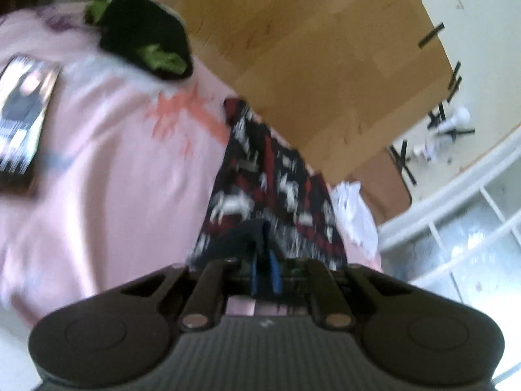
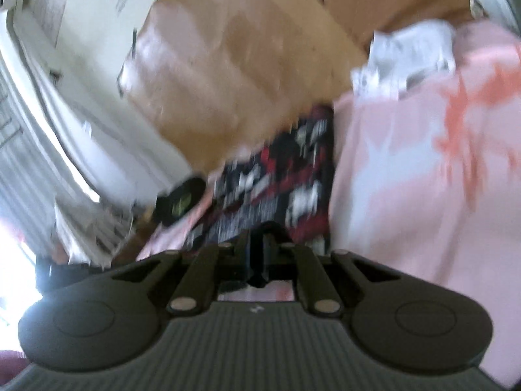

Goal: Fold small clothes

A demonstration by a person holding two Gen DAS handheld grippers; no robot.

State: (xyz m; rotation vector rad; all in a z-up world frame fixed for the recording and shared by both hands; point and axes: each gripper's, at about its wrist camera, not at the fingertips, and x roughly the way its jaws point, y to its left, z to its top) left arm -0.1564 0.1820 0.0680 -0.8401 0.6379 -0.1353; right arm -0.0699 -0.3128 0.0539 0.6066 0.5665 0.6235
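Gripping one patterned garment (image 1: 260,176) with both tools: my left gripper (image 1: 264,254) is clamping its near edge, and my right gripper (image 2: 260,244) is pinching its other end. The garment is lying stretched along the pink sheet (image 1: 107,176) edge, beside the wooden floor (image 1: 312,49). One black-and-green cloth (image 1: 146,39) is sitting farther back on the sheet, one booklet (image 1: 22,114) off to its side, one white crumpled cloth (image 2: 407,55) near the sheet edge. Both views are blurring.
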